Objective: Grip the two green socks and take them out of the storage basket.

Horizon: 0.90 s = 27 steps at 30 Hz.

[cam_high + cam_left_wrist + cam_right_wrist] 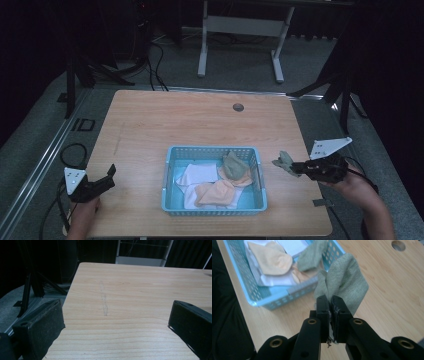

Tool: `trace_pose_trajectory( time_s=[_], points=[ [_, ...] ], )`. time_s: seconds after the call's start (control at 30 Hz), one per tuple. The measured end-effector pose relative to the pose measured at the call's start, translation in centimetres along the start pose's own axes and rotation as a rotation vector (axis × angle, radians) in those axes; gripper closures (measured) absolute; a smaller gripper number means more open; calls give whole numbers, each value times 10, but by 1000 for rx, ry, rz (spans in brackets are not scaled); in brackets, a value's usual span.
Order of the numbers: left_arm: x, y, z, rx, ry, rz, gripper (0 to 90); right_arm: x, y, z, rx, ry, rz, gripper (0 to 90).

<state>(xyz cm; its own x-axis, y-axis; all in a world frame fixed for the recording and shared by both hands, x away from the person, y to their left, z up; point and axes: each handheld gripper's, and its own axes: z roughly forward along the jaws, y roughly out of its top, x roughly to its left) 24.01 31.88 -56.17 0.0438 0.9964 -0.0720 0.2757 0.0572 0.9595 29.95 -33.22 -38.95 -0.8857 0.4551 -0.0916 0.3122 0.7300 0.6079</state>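
Sock (344,280) (grey-green) is pinched thin by the right gripper (296,168); could slip beside the basket (170,200). Left gripper (107,177) spread, empty.

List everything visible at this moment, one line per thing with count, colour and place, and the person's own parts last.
table: one, light wood, centre.
cable hole: one, grey, table's far side.
basket: one, light blue, near middle of table.
green cloth: one, grey-green, pinched in right gripper beside the basket.
second green cloth: one, grey-green, basket's far right corner.
peach cloths: peach, count unclear, in basket.
white cloth: white, in basket.
desk frame: one, white, on floor behind table.
left gripper: black, open, near left edge.
right gripper: black, shut on cloth, right of basket.
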Motion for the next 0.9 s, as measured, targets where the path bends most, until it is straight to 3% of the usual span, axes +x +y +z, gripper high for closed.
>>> trace_pose_trajectory(
  time_s=[0.23,0.47,0.77,0.9],
  points=[
    [0,0,0,0,1,2,5,-1,-27,4,-17,-16,44,851],
    [0,0,0,0,1,2,4,0,-56,32,-11,28,104,851],
    [0,0,0,0,1,2,5,10,-87,72,37,81,145,851],
    [0,0,0,0,1,3,5,13,-97,82,48,78,154,850]
  ],
)
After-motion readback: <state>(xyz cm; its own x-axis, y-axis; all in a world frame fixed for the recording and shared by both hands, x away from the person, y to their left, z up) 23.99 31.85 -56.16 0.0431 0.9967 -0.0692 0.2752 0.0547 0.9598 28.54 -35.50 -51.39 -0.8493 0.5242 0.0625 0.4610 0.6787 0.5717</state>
